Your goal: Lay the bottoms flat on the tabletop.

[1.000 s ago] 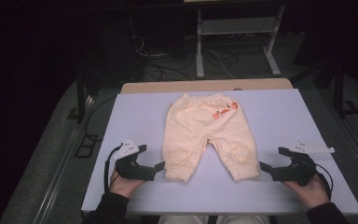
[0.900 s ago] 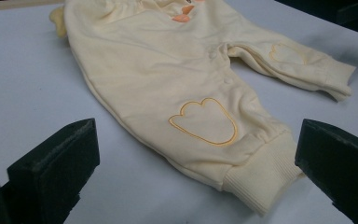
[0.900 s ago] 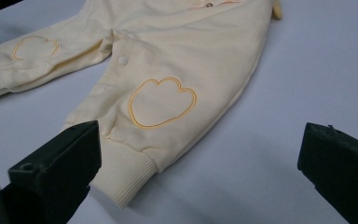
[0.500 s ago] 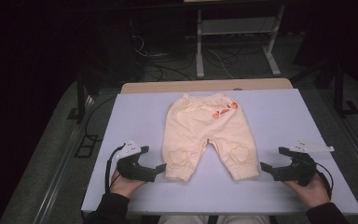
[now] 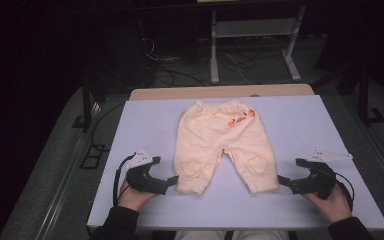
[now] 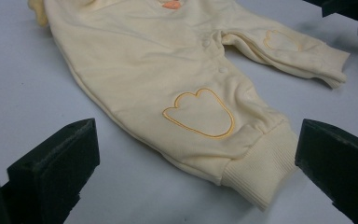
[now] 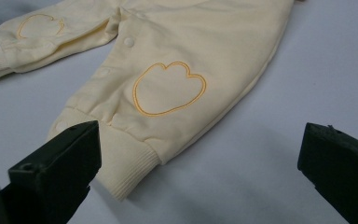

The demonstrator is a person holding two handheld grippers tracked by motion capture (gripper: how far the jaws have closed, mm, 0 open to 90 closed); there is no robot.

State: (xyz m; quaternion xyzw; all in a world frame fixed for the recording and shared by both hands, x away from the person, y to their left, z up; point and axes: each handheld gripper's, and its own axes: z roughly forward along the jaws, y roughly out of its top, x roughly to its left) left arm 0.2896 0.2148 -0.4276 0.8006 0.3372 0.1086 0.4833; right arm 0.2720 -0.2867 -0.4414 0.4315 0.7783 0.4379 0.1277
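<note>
One pair of small cream baby trousers (image 5: pixel 219 145) lies flat in the middle of the pale table (image 5: pixel 145 125), with the waistband far from the person and the two legs pointing toward them. Each leg has a heart outline sewn above a ribbed cuff, and a small orange picture sits near the waist.

The left gripper (image 5: pixel 171 181) rests on the table just beside the left leg cuff (image 6: pixel 261 175), and its jaws stand wide apart with nothing between them. The right gripper (image 5: pixel 281 181) is just beside the right leg cuff (image 7: pixel 121 163), also with its jaws spread and empty.

The step in hand seems to be to take both cuffs, probably to fold the trousers. To do it well, I think each gripper should slide low along the table so that one jaw goes under the ribbed edge and the other comes over it. It is better to catch both layers of the cuff, not only the top one, and to close both sides at about the same time, so the cloth lifts evenly and does not twist.
</note>
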